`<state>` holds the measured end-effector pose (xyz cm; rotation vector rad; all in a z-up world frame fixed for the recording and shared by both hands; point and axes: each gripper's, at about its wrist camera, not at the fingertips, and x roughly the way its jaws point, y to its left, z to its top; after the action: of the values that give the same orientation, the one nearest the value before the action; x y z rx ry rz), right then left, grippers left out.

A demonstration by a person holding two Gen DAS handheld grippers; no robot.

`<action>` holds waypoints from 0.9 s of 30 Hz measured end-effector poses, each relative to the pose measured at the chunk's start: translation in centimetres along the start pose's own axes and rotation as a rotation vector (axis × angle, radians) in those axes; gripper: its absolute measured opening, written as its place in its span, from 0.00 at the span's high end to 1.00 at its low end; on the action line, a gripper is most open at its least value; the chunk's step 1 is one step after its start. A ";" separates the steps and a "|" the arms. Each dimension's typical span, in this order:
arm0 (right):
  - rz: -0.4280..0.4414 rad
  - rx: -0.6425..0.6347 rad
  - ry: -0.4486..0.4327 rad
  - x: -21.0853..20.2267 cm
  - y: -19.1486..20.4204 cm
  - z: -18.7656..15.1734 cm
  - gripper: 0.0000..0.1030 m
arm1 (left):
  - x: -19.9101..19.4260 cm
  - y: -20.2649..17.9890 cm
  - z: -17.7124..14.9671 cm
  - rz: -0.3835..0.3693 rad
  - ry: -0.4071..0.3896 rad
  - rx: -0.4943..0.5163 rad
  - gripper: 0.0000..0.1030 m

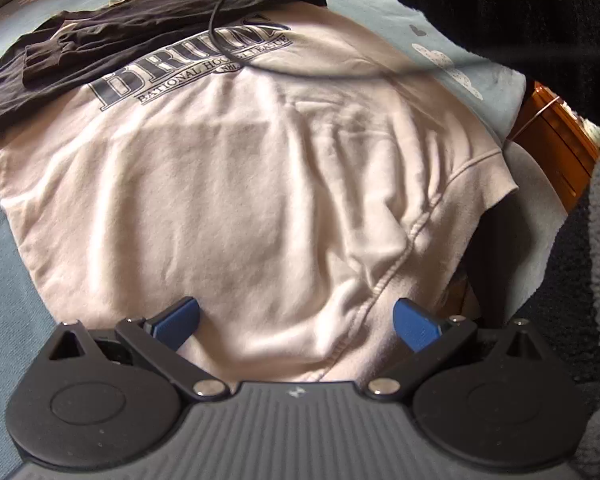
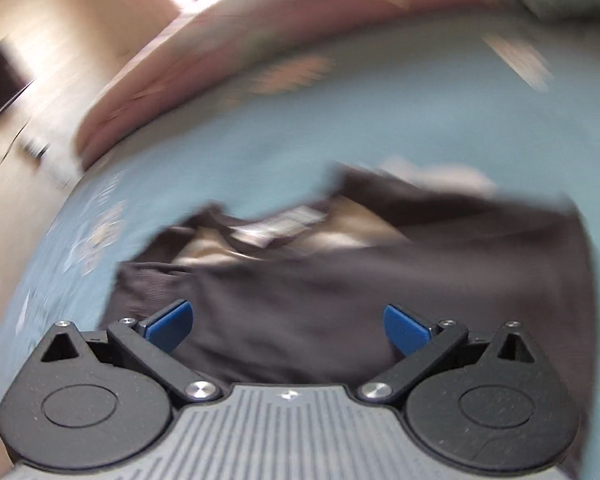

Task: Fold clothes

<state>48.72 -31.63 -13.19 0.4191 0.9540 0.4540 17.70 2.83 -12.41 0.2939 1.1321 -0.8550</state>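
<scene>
We see our left claw [image 1: 296,322] wide open, with nothing between its two blue fingers [image 1: 178,322]. It sits low over the near end of a white sweatshirt [image 1: 240,184]. The sweatshirt lies spread flat on a light blue bed cover [image 1: 4,312]. It has big dark letters printed across its far end, and a seam runs down its right side toward the claw. One corner of it hangs over the bed's right edge.

A black shirt [image 1: 112,36] lies at the far left of the bed. Its near edge rests on top of the white sweatshirt, just by the letters. A thin black cord [image 1: 220,20] runs across both pieces of clothing. At the top right we see a fuzzy black sleeve [image 1: 519,12]. Past the bed's right edge stands some brown wooden furniture [image 1: 555,136].

Our right claw [image 2: 288,328] is wide open too and holds nothing. Its blue fingers [image 2: 170,326] hover over the black shirt [image 2: 319,292], which lies rumpled on the blue bed cover [image 2: 260,136]. This view is very blurry, so we cannot tell if the claw touches the cloth. A pink patterned blanket [image 2: 220,52] lies along the far side of the bed.
</scene>
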 end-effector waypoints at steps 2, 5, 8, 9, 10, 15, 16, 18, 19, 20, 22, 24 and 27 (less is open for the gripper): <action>0.066 0.042 -0.021 -1.0 -2.2 -0.8 0.00 | 0.0 0.0 0.2 0.001 0.003 -0.013 0.01; 0.065 0.050 -0.048 -2.9 -2.4 -0.7 0.00 | -0.7 0.3 0.4 0.018 0.004 -0.043 0.01; 0.058 0.008 -0.092 -4.4 -1.7 0.5 0.00 | -1.4 1.4 1.4 0.052 -0.020 -0.070 0.01; 0.059 0.006 -0.105 -4.3 -1.5 1.3 0.00 | -1.6 1.8 1.7 0.064 -0.029 -0.079 0.01; 0.059 0.004 -0.118 -4.3 -1.2 2.1 0.00 | -1.8 2.2 2.1 0.076 -0.038 -0.088 0.01; 0.106 0.085 -0.078 0.3 -1.9 6.6 0.00 | -1.8 4.3 4.5 0.143 -0.062 -0.117 0.01; 0.111 0.095 -0.066 1.6 -2.1 7.2 0.00 | -1.8 4.8 5.0 0.152 -0.063 -0.118 0.01; 0.106 0.113 -0.033 4.4 -2.5 8.1 0.00 | -1.6 5.8 5.9 0.169 -0.064 -0.117 0.01; 0.094 0.112 -0.022 5.6 -2.6 8.5 0.00 | -1.5 6.3 6.2 0.174 -0.063 -0.116 0.01; 0.091 0.099 -0.035 6.2 -2.6 8.9 0.00 | -1.4 6.7 6.4 0.182 -0.061 -0.115 0.01; 0.086 0.072 -0.070 6.8 -2.3 9.9 0.00 | -1.1 7.4 6.9 0.196 -0.058 -0.117 0.01; 0.044 0.065 -0.071 7.1 -2.2 11.0 0.00 | -1.1 8.0 7.4 0.216 -0.065 -0.121 0.01; -0.061 -0.027 -0.053 5.4 -0.5 11.4 0.00 | -1.8 9.0 8.0 0.249 -0.097 -0.130 0.01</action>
<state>61.12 -30.69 -11.25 0.3746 0.9056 0.3977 29.31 4.76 -9.24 0.2760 1.0311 -0.5676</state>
